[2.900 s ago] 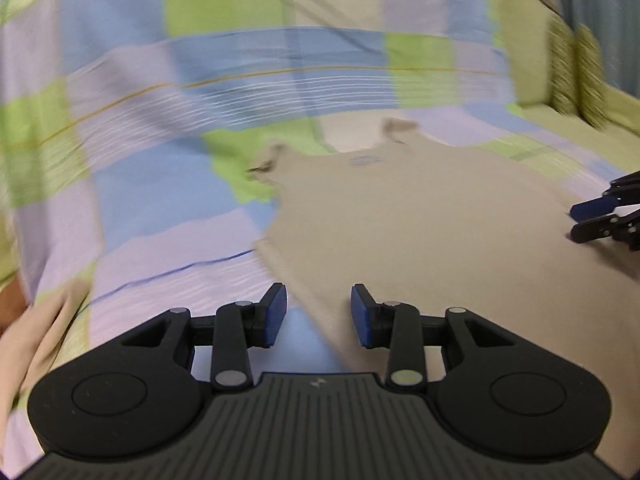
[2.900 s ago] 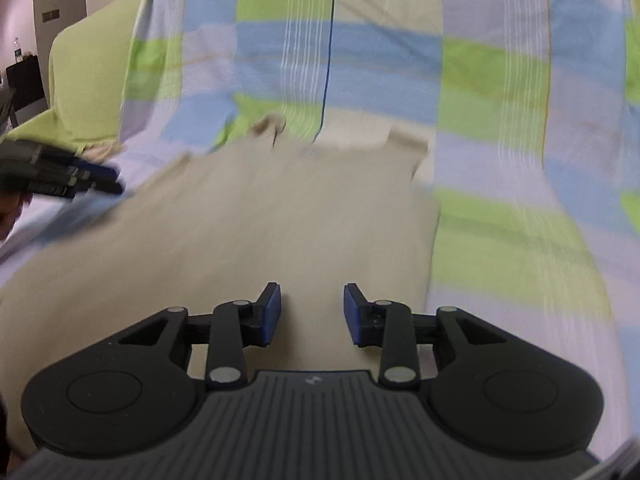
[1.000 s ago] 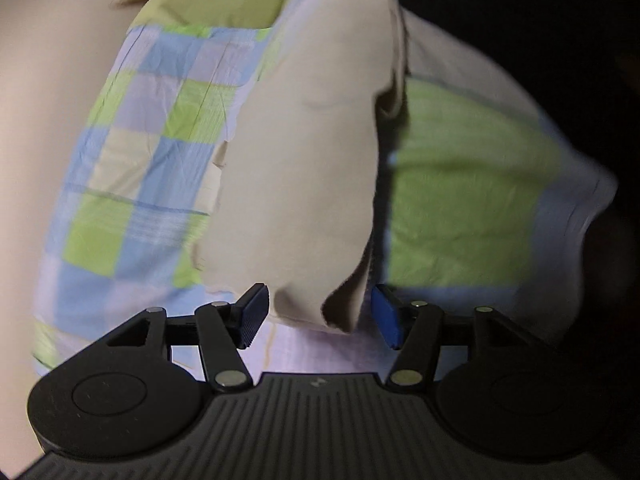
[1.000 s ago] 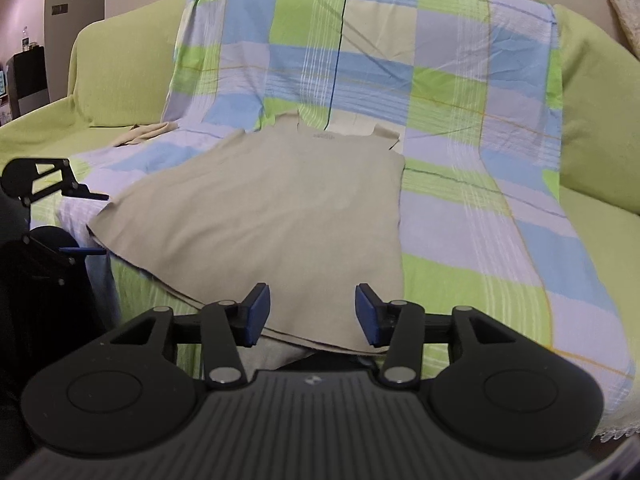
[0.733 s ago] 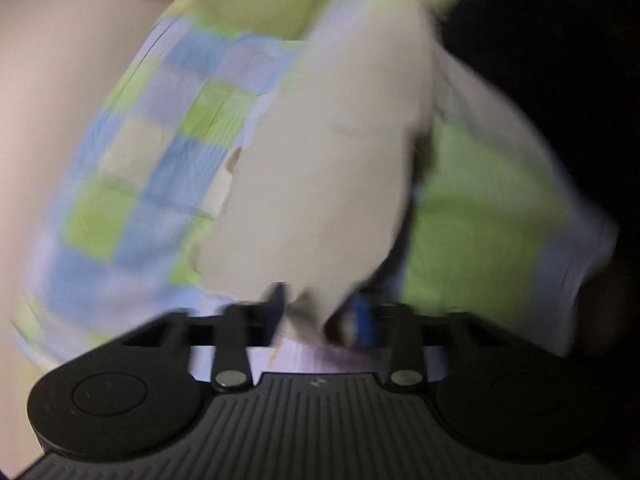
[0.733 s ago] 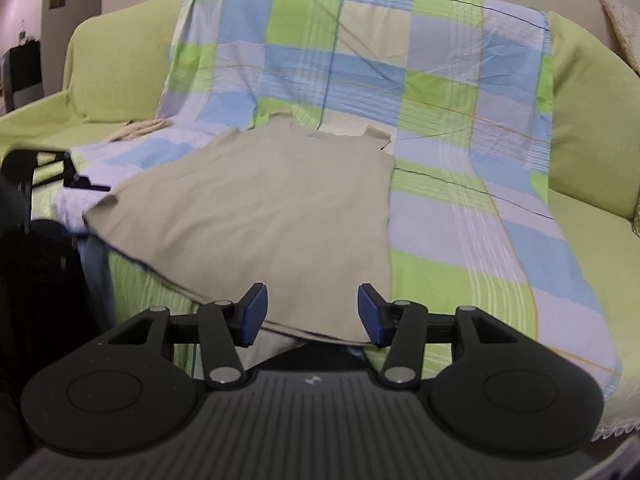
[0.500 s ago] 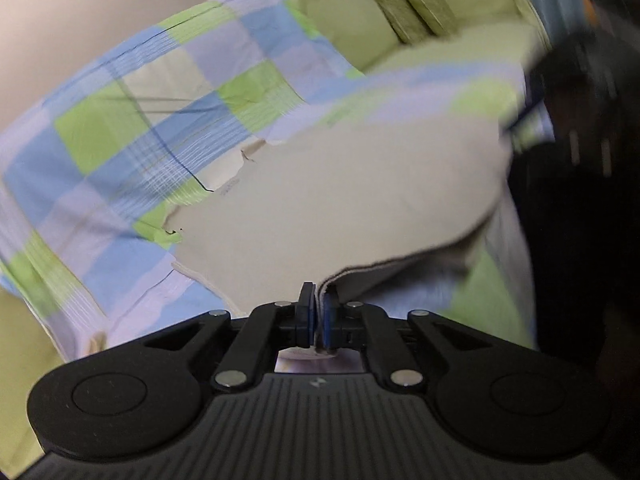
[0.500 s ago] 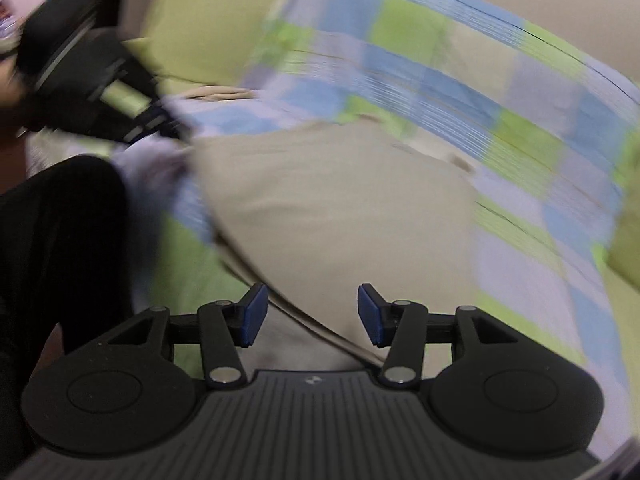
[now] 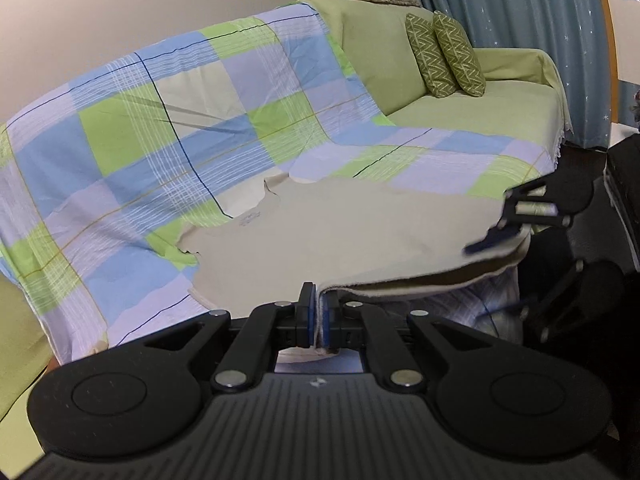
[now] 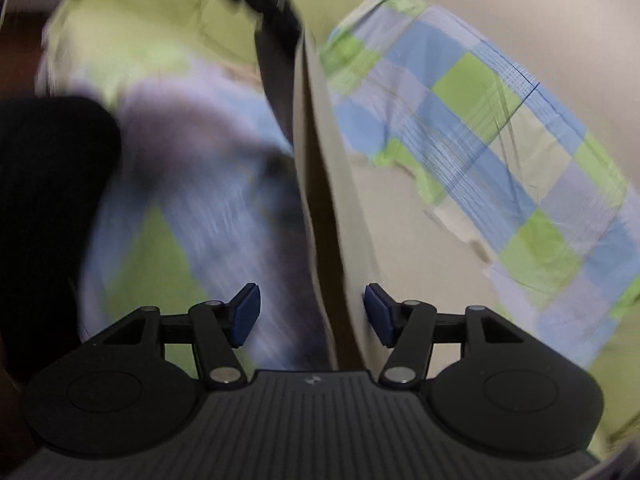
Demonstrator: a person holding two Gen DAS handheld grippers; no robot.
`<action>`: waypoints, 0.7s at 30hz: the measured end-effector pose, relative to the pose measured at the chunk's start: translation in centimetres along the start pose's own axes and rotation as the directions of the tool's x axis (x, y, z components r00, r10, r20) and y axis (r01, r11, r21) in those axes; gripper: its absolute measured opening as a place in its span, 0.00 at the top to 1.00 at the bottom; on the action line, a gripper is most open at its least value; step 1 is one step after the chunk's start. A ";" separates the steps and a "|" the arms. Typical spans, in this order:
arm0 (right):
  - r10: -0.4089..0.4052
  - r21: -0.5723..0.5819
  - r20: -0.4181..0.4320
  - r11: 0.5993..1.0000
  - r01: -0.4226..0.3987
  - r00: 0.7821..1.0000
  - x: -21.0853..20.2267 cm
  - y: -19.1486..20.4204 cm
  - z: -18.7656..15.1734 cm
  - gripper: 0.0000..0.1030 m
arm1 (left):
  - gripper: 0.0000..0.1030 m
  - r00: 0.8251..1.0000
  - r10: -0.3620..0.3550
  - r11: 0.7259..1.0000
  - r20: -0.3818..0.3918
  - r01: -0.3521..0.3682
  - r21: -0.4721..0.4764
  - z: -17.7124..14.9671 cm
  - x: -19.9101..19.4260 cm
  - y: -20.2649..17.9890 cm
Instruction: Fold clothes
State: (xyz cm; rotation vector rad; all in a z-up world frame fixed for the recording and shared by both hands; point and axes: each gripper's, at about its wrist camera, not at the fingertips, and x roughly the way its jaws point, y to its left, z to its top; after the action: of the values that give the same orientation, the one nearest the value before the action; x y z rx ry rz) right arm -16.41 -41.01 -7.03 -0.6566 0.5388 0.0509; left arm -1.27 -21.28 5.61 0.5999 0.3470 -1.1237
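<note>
A beige sleeveless top (image 9: 340,232) lies spread on the checked blanket over the sofa seat, neckline toward the backrest. My left gripper (image 9: 318,316) is shut on the near hem corner and holds it lifted off the seat. In the left wrist view my right gripper (image 9: 506,270) straddles the hem's far corner. The right wrist view is rolled sideways and blurred. There the top's raised edge (image 10: 336,240) runs between the fingers of my right gripper (image 10: 312,314). Its jaws are opening and the pads do not press the cloth.
The checked blanket (image 9: 160,152) covers a green sofa (image 9: 500,104) with two patterned cushions (image 9: 444,56) at its far end. A blue curtain (image 9: 520,8) and a chair back (image 9: 624,20) stand beyond. A dark trouser leg (image 10: 48,200) is at the left.
My left gripper closed on the hem corner, rolled level and lifted it. My right gripper rolled sideways, dropped to the hem's other end and spread its jaws wider.
</note>
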 end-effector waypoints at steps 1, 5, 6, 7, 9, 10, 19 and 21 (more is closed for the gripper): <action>-0.029 -0.017 -0.023 0.999 0.029 0.999 -0.1 -0.3 -1.3 0.53 | 0.98 1.000 0.000 1.000 -0.004 0.000 0.000 -0.1 0.0 0.0; -0.121 -0.116 -0.091 0.987 0.110 0.988 -0.5 -1.7 -5.2 0.76 | 0.98 1.000 0.004 1.000 -0.024 -0.004 0.007 -0.6 0.0 -0.5; -0.137 -0.146 -0.099 0.982 0.121 0.986 -0.6 -1.9 -5.9 0.77 | 0.98 1.000 0.005 1.000 -0.027 -0.005 0.008 -0.7 0.0 -0.5; -0.142 -0.170 -0.098 0.978 0.124 0.985 -0.5 -2.0 -6.3 0.79 | 0.98 0.999 0.009 1.000 -0.032 -0.008 0.012 -0.7 0.2 -0.6; -0.153 -0.219 -0.097 0.967 0.129 0.983 -0.5 -2.3 -7.1 0.84 | 0.98 0.999 0.012 1.000 -0.039 -0.011 0.018 -0.8 0.4 -0.6; -0.159 -0.242 -0.096 0.961 0.132 0.983 -0.4 -2.5 -7.5 0.89 | 0.98 0.999 0.019 0.999 -0.041 -0.018 0.027 -0.7 0.5 -0.9; -0.185 -0.204 -0.042 0.964 0.173 0.982 -4.2 -3.9 -6.2 1.00 | 1.00 0.999 0.031 0.997 -0.013 -0.030 0.078 -1.5 -3.4 -2.3; -0.197 -0.204 -0.029 0.961 0.187 0.980 -6.4 -3.6 -5.5 1.00 | 1.00 1.000 0.018 0.997 -0.001 -0.018 0.069 -2.0 -5.6 -3.3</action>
State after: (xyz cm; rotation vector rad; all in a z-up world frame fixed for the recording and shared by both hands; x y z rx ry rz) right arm -23.73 -46.38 -5.45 -0.9066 0.5191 -0.0956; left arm -6.48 -16.94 6.13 0.6643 0.3046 -1.1214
